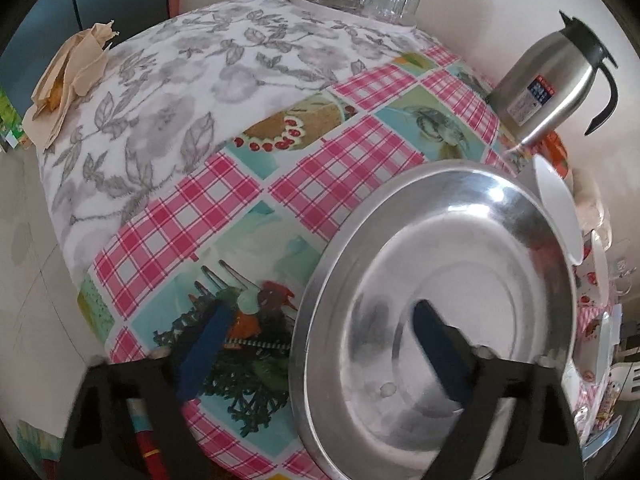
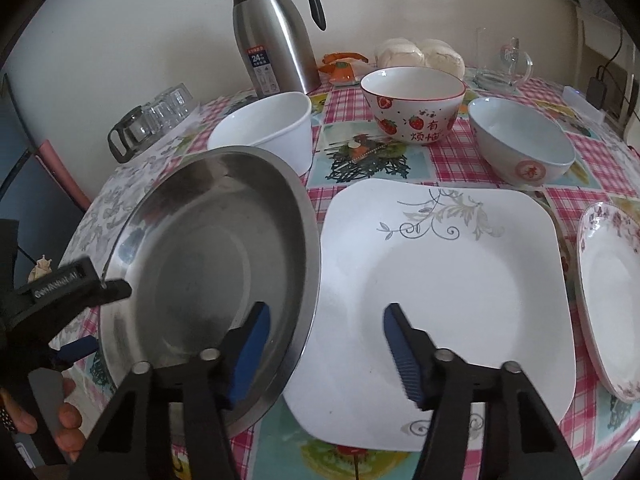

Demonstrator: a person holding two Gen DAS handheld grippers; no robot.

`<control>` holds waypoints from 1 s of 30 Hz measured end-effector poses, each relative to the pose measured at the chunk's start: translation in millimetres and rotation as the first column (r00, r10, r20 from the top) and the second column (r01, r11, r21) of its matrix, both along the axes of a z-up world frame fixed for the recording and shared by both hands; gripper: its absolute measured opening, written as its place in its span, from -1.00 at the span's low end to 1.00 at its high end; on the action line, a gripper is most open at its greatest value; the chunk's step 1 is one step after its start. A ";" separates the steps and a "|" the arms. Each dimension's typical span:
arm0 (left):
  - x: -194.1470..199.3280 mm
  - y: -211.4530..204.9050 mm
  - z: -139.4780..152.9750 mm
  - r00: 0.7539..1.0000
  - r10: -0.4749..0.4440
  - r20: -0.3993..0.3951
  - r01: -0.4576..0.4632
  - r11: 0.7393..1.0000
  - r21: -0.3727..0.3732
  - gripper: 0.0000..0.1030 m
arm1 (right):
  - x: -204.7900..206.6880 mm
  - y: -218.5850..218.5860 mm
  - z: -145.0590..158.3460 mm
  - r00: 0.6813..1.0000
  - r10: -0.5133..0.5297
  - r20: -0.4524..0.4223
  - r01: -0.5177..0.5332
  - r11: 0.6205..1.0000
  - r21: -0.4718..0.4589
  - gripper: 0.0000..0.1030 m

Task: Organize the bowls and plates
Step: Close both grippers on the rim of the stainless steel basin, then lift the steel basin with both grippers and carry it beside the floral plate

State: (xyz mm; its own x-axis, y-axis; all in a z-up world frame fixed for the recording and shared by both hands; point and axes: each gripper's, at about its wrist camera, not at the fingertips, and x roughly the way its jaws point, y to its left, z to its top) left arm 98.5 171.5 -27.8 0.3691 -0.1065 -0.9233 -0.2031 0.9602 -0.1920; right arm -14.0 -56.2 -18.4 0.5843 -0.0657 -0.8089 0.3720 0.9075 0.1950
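Steel plate (image 2: 208,256), three bowls (image 2: 414,108)

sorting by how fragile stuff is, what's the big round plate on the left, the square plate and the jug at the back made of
Round plate: looks like stainless steel, a grey mirror sheen with reflections. Square plate: probably glazed ceramic or porcelain, glossy white with a printed grey vine. Jug: brushed steel body, black lid and handle likely plastic.

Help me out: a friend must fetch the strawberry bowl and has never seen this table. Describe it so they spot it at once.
Find the tall steel jug at the back of the checked tablecloth. Three bowls stand in a row in front of it; take the middle one, the strawberry bowl. Unlike the plain white bowl and the pale bowl, it has red strawberries and dark characters outside.
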 end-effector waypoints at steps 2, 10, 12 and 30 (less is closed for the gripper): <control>2.0 -2.2 -5.0 1.000 -0.009 -0.015 0.009 1.000 -0.014 0.41 | 1.8 -0.1 0.2 1.000 0.013 0.004 -0.013 1.000 0.002 -0.04; 7.3 0.6 -5.5 1.000 0.005 0.030 -0.005 1.000 0.014 -0.17 | 10.5 7.7 -3.2 0.997 0.076 -0.006 -0.076 0.997 -0.006 -0.24; 9.9 -0.4 -5.8 0.999 -0.006 0.044 0.005 1.000 0.014 -0.25 | 12.8 10.1 -6.0 0.995 0.094 -0.019 -0.094 0.995 -0.019 -0.31; 4.8 6.0 0.7 0.997 -0.027 0.069 0.027 1.000 -0.001 -0.46 | 9.1 23.8 7.4 0.987 0.159 0.010 -0.157 0.983 -0.095 -0.56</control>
State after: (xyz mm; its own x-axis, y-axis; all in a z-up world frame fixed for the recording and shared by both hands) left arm 103.3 177.5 -27.0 0.4287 -0.1191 -0.8956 -0.1635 0.9647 -0.2066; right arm -4.9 -32.4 -11.0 0.6073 -0.0467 -0.7931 0.2199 0.9692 0.1113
